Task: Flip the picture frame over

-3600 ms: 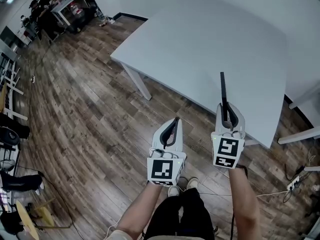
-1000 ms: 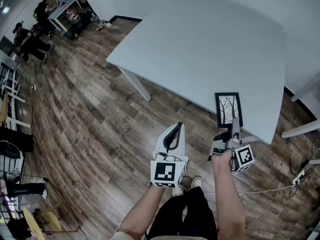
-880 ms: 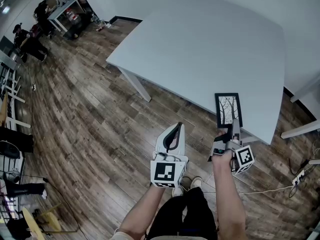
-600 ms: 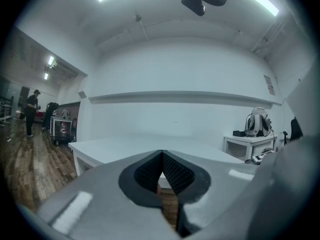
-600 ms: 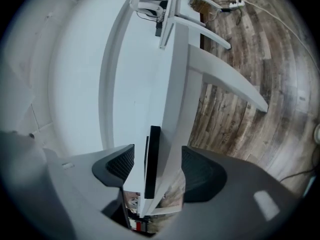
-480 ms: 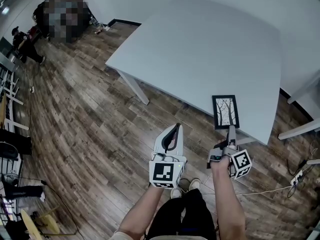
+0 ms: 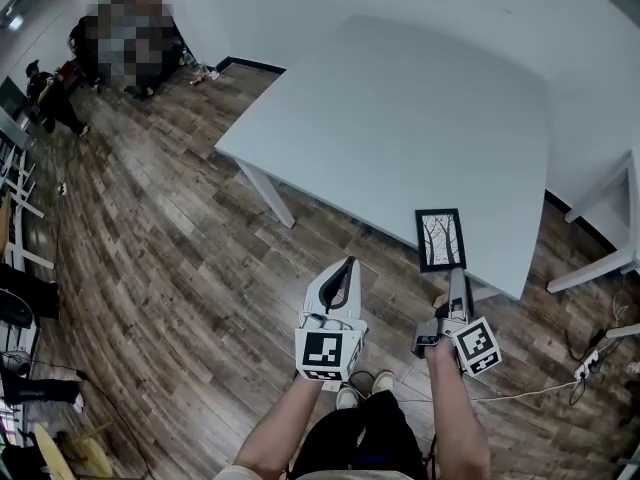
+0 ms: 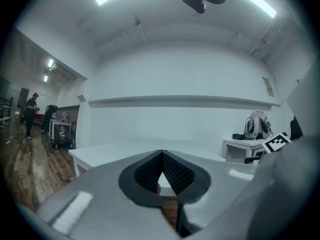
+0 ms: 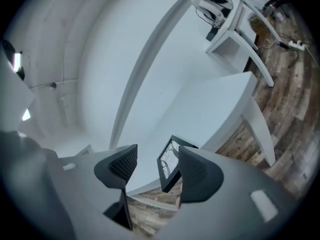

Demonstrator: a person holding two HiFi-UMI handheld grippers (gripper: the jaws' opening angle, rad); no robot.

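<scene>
The black picture frame (image 7: 440,240) lies flat on the white table (image 7: 400,118), close to its near edge, with the tree picture facing up. My right gripper (image 7: 457,276) is just short of the frame's near end, rolled onto its side and open, holding nothing. In the right gripper view the frame (image 9: 169,165) shows between the spread jaws of the right gripper (image 9: 159,153), beyond the tips and partly behind the right-hand jaw. My left gripper (image 7: 349,264) hangs shut over the floor in front of the table, with nothing in it; its jaws of the left gripper (image 8: 161,155) meet at the tip.
A white desk (image 7: 600,258) stands to the right of the table, with a backpack (image 9: 215,4) on it. A power strip and cable (image 7: 590,366) lie on the wooden floor at right. People and furniture (image 7: 60,88) are far off at the back left.
The right gripper, which held the frame on edge 3.6 s ago, has laid it picture side up on the table, opened and drawn back toward me. The left gripper has stayed put.
</scene>
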